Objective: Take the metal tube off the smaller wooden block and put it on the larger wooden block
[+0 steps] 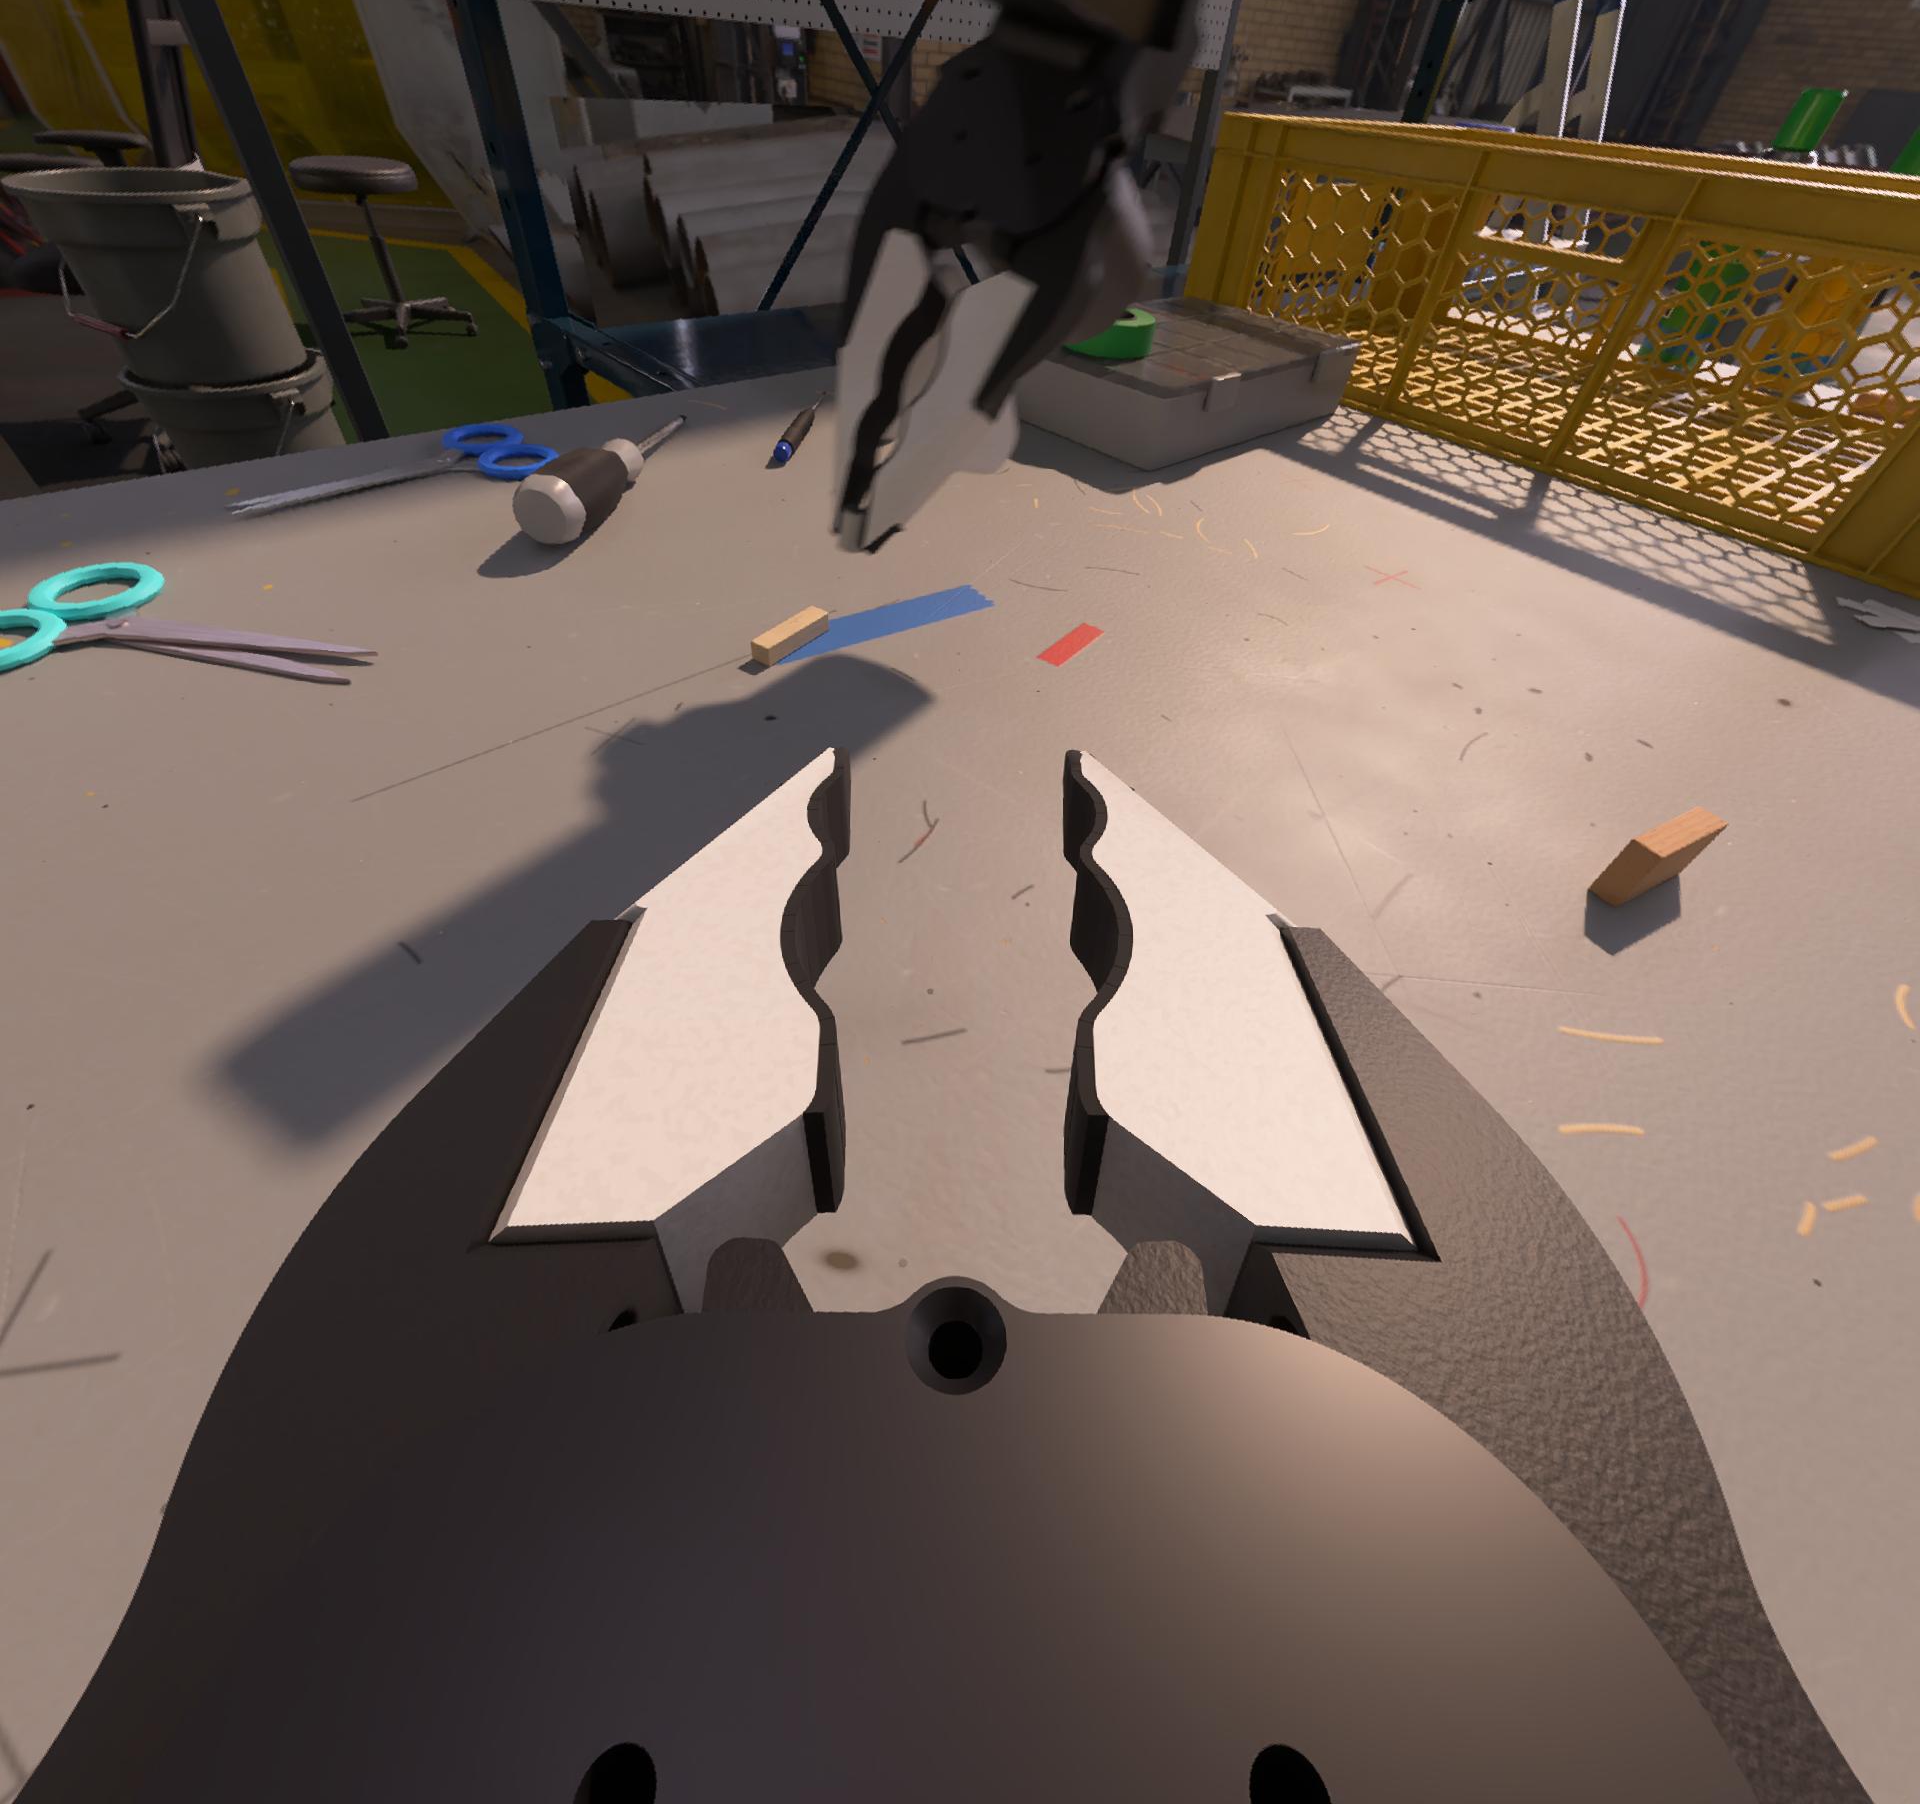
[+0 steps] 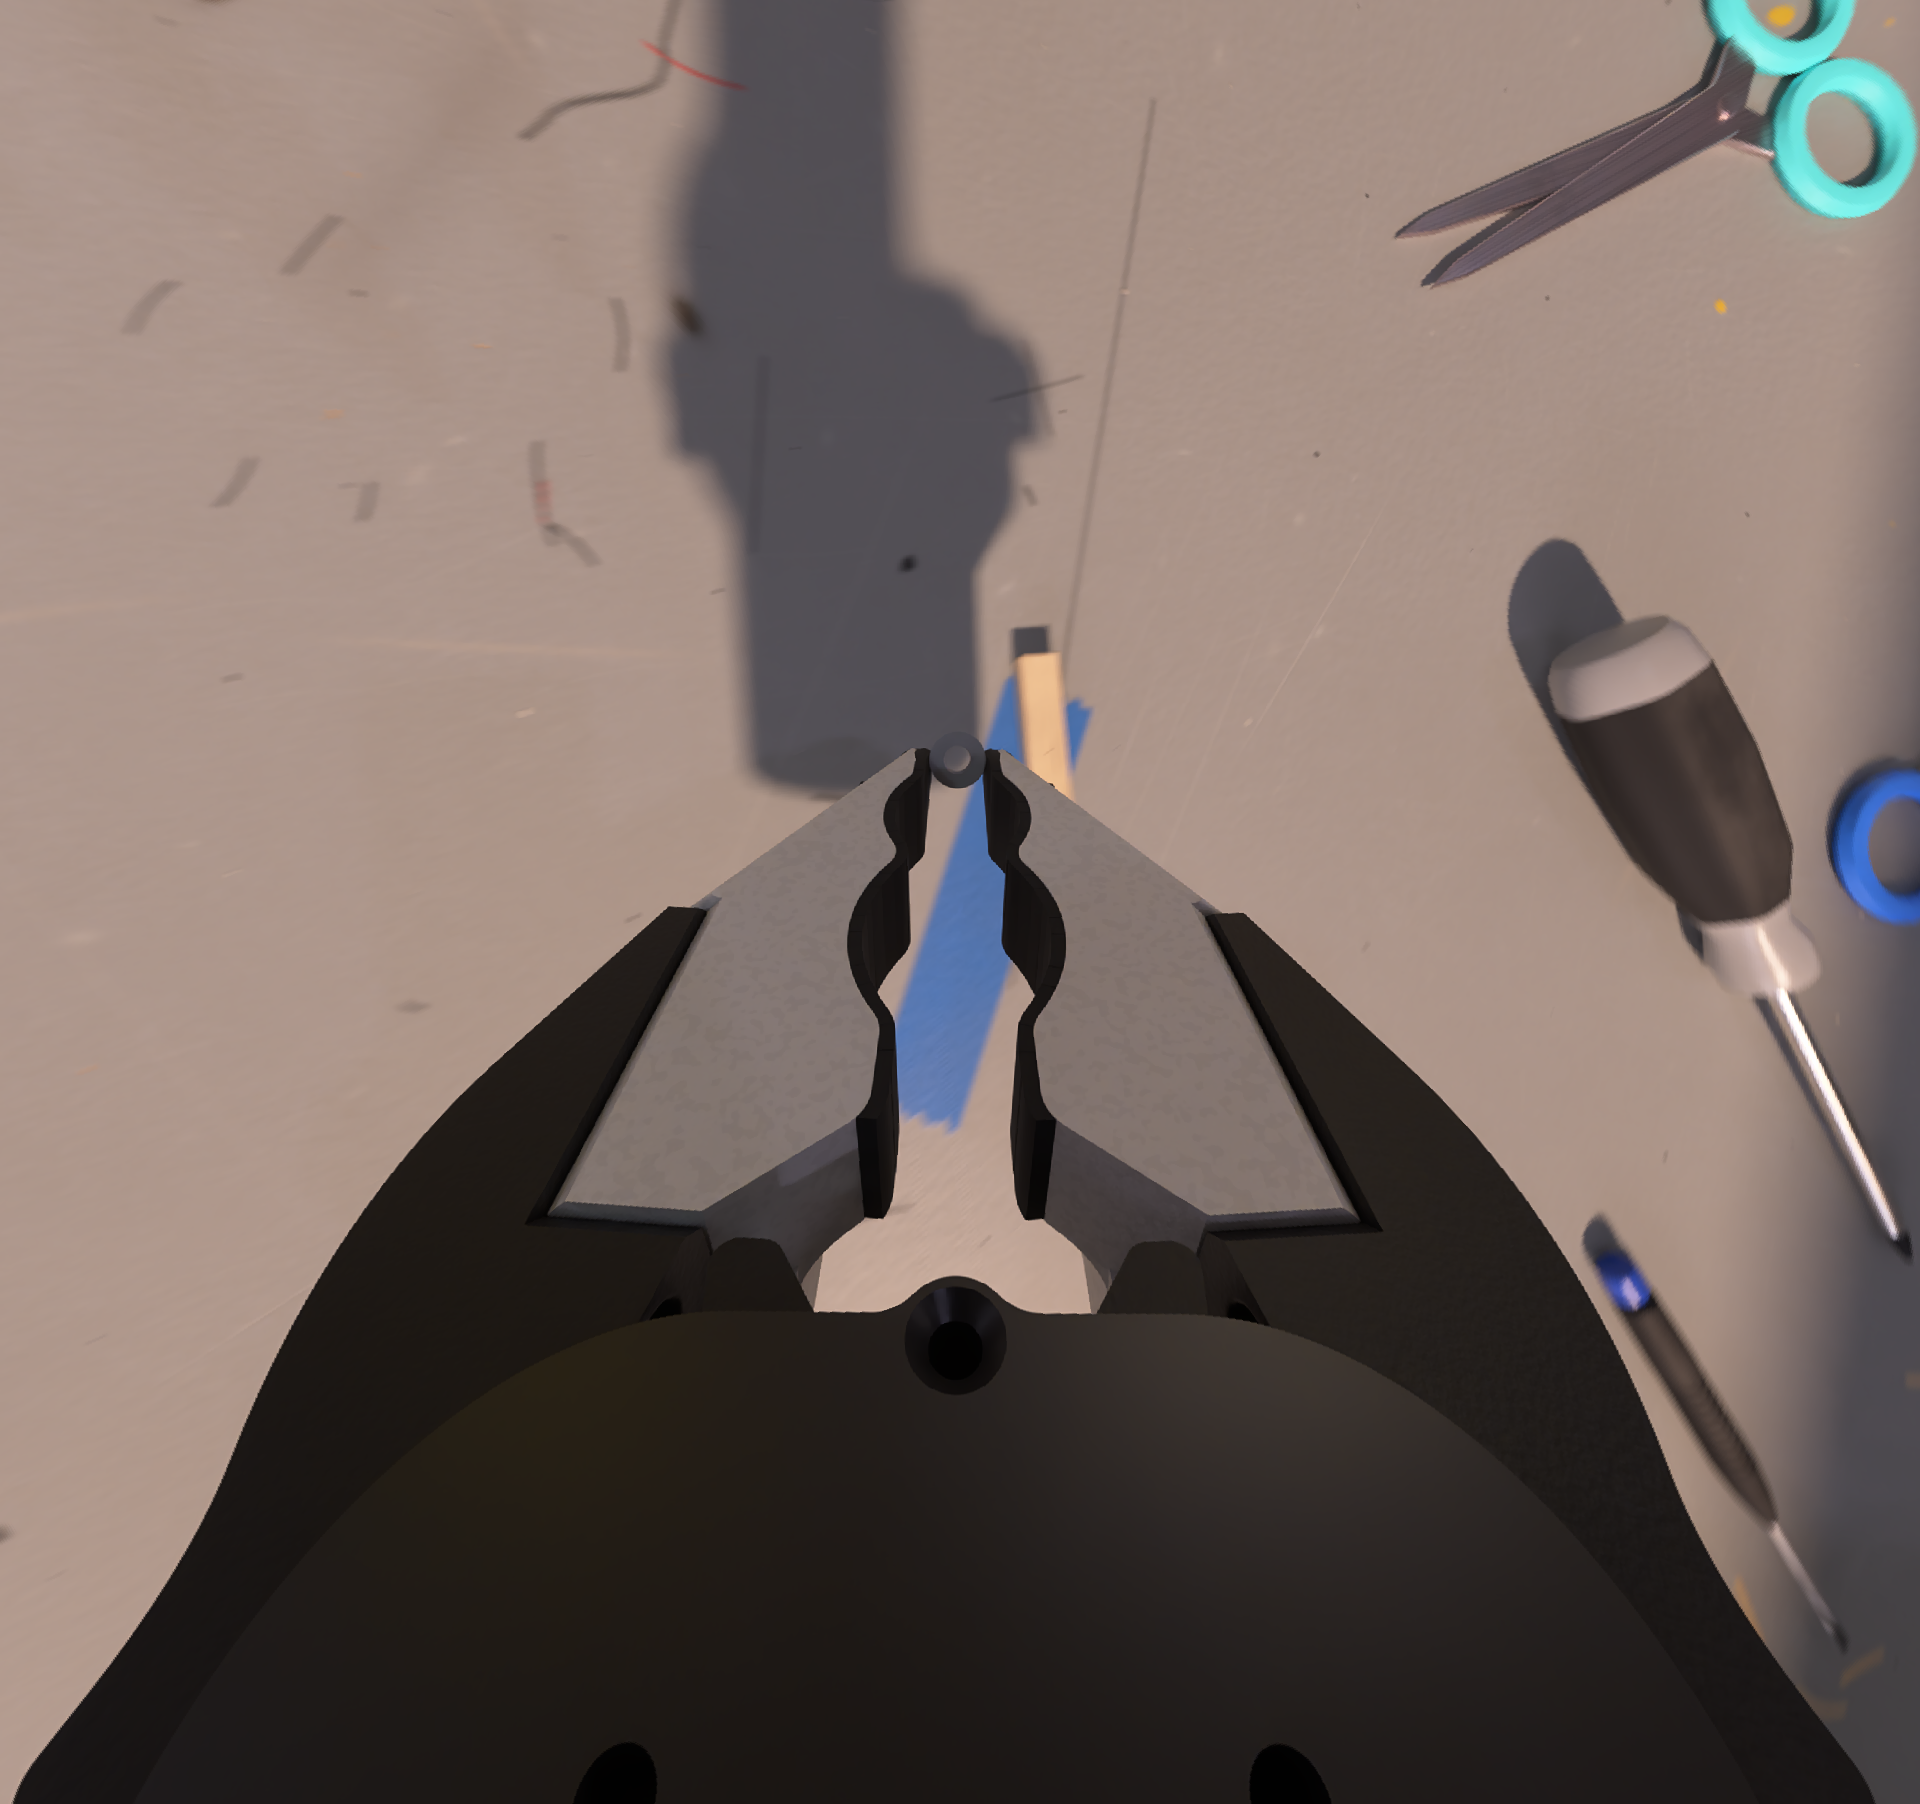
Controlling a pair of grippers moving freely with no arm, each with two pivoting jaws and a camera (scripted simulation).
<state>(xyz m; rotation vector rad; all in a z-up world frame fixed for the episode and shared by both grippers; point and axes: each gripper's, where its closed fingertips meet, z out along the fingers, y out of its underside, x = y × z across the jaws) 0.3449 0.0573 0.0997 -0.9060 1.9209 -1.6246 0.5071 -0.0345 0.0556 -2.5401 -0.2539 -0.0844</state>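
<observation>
On a scuffed grey workbench [image 1: 1247, 819], the right gripper [image 2: 954, 767] pinches the metal tube [image 2: 955, 760] at its tips, above mid-desk beside the smaller wooden block [image 2: 1042, 715]. The larger wooden block [image 1: 1657, 855] waits toward the right edge. The left gripper [image 1: 956, 767] hovers spread, empty.

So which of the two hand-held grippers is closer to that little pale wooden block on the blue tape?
The right hand-held gripper. It hangs just above the pale block, pinching a small metal tube. The left hand-held gripper is open, well short of it.
</observation>
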